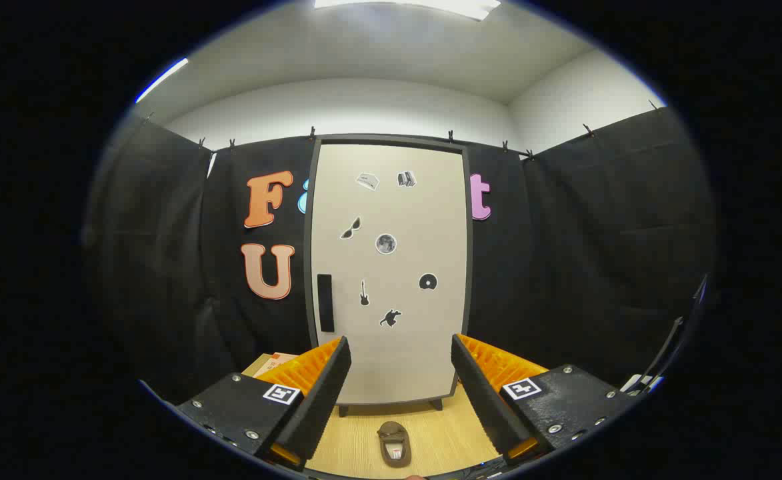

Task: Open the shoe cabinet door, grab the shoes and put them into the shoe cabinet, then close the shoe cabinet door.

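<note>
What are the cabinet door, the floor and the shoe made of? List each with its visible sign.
Cabinet door: probably painted or laminated board, with a matte beige face, dark frame and stickers lying flat.
Floor: likely wood-look laminate, pale with straight grain lines.
Shoe: seemingly soft brown fabric or suede, dull surface; too small to be sure.
The hand-held gripper is open and holds nothing.

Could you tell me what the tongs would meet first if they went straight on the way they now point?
Most likely the closed cabinet door: the open tongs point at its lower half. The shoe lies on the floor below that line, so it would probably be missed.
</note>
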`<state>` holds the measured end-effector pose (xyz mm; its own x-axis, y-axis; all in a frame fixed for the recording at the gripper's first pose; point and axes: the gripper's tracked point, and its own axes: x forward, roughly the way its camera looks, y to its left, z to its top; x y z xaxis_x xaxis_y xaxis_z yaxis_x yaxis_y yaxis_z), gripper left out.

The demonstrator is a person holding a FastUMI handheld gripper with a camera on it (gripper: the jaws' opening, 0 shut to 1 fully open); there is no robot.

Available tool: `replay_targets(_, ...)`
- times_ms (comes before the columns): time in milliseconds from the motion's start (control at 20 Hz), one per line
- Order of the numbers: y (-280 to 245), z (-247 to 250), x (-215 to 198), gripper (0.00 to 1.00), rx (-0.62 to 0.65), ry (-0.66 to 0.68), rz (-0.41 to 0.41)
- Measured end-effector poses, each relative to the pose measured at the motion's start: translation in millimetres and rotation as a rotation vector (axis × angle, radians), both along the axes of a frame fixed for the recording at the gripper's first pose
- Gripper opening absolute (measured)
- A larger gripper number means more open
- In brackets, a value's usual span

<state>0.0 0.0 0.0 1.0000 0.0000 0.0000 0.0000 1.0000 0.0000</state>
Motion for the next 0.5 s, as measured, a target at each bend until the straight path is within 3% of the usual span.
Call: replay_targets(500,4.5,-5.9,0.3,0.95,-0.01,0.016,0.006)
